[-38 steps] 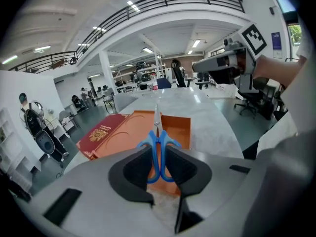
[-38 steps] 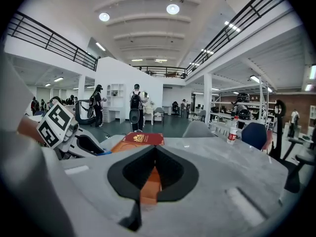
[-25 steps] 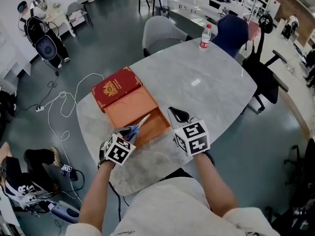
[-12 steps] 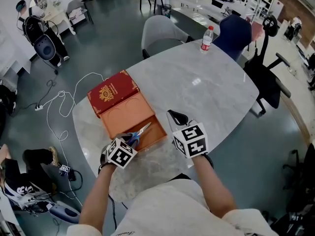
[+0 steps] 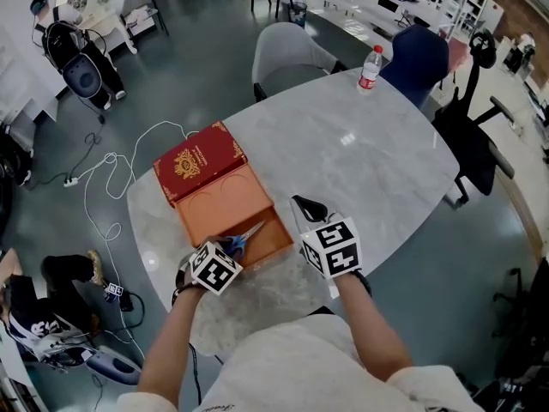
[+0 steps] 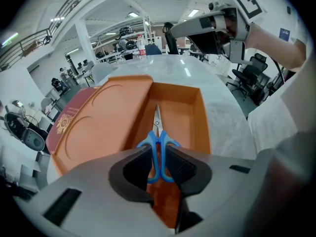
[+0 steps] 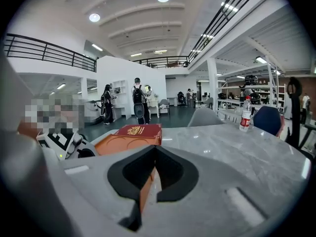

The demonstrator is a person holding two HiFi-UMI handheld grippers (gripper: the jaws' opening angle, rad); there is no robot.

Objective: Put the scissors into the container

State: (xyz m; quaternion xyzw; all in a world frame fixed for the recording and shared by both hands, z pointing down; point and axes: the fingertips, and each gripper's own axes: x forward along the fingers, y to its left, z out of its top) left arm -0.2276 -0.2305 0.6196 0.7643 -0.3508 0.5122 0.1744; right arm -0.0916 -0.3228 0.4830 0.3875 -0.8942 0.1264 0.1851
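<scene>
Head view: the oval marble worktop [image 5: 369, 166] carries an open orange box [image 5: 220, 197] near its 8 o'clock edge. The box's red lid [image 5: 199, 160] is folded back at the box's 11 o'clock side. The left gripper [image 5: 226, 252] is at the box's 6 o'clock edge and holds the scissors [image 5: 246, 235]. Their blades point to 1 o'clock over the box's deeper half. The right gripper [image 5: 306, 206] hovers just beside the box at its 3 o'clock side. 1 bottle [image 5: 370, 67] stands at the worktop's 1 o'clock edge.

Left gripper view: the left gripper [image 6: 159, 166] has its 2 fingers [image 6: 185, 168] clenched on the blue handles of the scissors [image 6: 157, 132]. The blades reach toward 12 o'clock, inside the box [image 6: 186, 107]. I cannot tell whether the tips touch its floor. The lid [image 6: 101, 125] lies at 9 o'clock, and the right gripper [image 6: 180, 29] shows at 1 o'clock.

Right gripper view: the right gripper [image 7: 155, 149] has its fingers [image 7: 173, 174] clenched tip to tip with nothing held. A corner of the box [image 7: 121, 143] shows beyond the gap below the tips. The lid [image 7: 138, 131] sits at 11 o'clock, the left gripper [image 7: 64, 142] at 9 o'clock, and the bottle [image 7: 245, 115] at 2 o'clock on the worktop [image 7: 237, 154].
</scene>
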